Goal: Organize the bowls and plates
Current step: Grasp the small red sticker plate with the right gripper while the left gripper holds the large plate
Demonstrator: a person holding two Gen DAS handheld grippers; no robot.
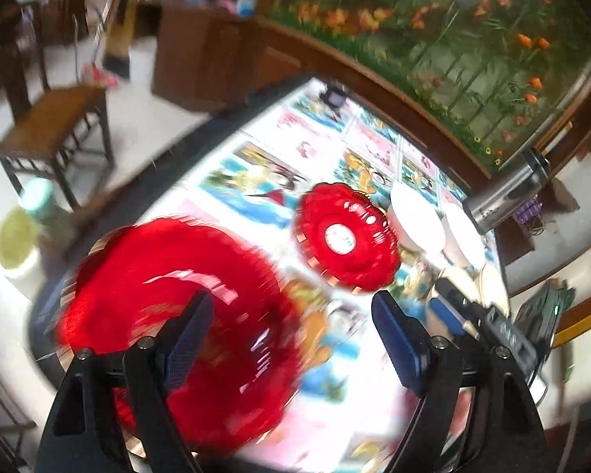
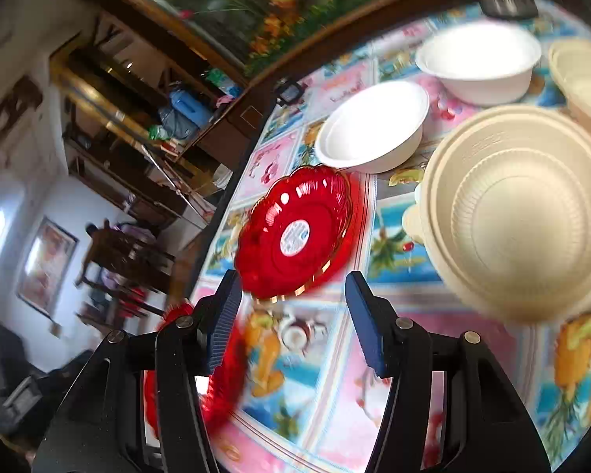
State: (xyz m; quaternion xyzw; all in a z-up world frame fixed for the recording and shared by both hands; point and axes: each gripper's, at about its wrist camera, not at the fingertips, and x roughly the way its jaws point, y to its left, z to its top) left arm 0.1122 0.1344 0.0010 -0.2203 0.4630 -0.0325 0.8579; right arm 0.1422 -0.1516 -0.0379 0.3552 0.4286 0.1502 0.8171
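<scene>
Claws, left (image 1: 291, 339) and right (image 2: 291, 323), are both hanging open and empty over the table (image 2: 374, 394) as I am judging my next pick: the small red plate (image 2: 295, 232) ahead needs stacking on the big red plate (image 1: 177, 315) nearby.

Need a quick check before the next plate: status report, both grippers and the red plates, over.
Left gripper open, empty. Right gripper open, empty. Far red plate flat on table; near red plate blurred. White bowls beyond; nothing blocking.
</scene>
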